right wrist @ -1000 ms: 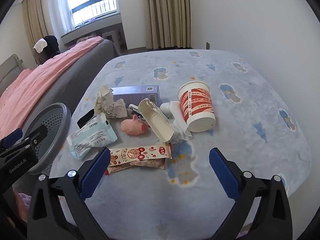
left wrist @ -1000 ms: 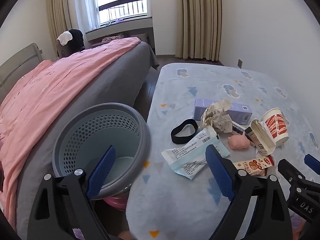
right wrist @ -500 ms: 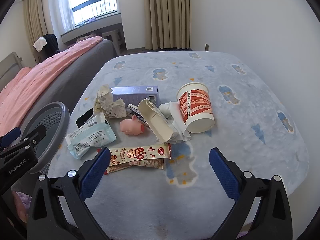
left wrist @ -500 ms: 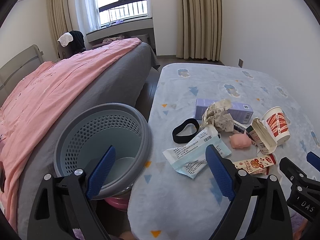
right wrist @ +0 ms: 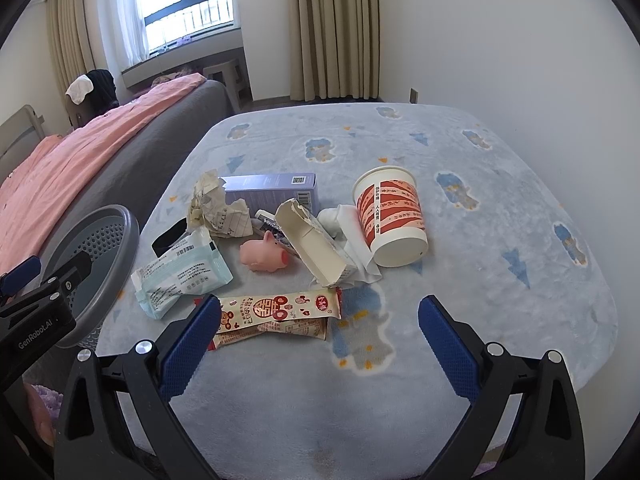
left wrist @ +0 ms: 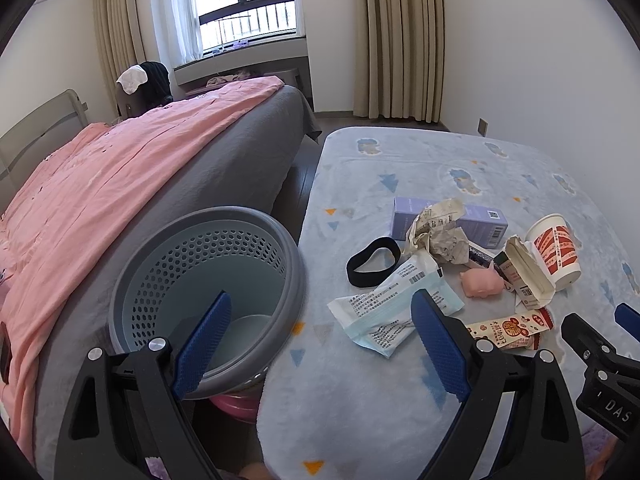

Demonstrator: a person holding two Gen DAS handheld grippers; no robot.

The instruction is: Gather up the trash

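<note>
Both grippers gape wide, empty. The right gripper (right wrist: 320,344) hovers over flat snack wrappers (right wrist: 276,314) near the fleecy tabletop's (right wrist: 500,280) front edge; the left gripper (left wrist: 320,340) straddles the perforated grey basket (left wrist: 208,264) beside its left edge, glossy mask packet (left wrist: 394,308) just ahead. Beyond, crumpled paper (right wrist: 216,212), torn carton (right wrist: 316,248) and paper cup (right wrist: 390,216) crowd together mid-tabletop.

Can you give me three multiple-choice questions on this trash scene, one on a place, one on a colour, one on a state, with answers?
1. Where is the grey basket?
A) between bed and table
B) on the table
C) by the window

2. What colour is the toy pig?
A) blue
B) pink
C) black

3. How is the paper cup lying?
A) upright
B) crushed flat
C) upside down, mouth on the table

Answers: A, it stands off the table's edge beside the bed; B, its body is pink; C, its narrow base faces up.
</note>
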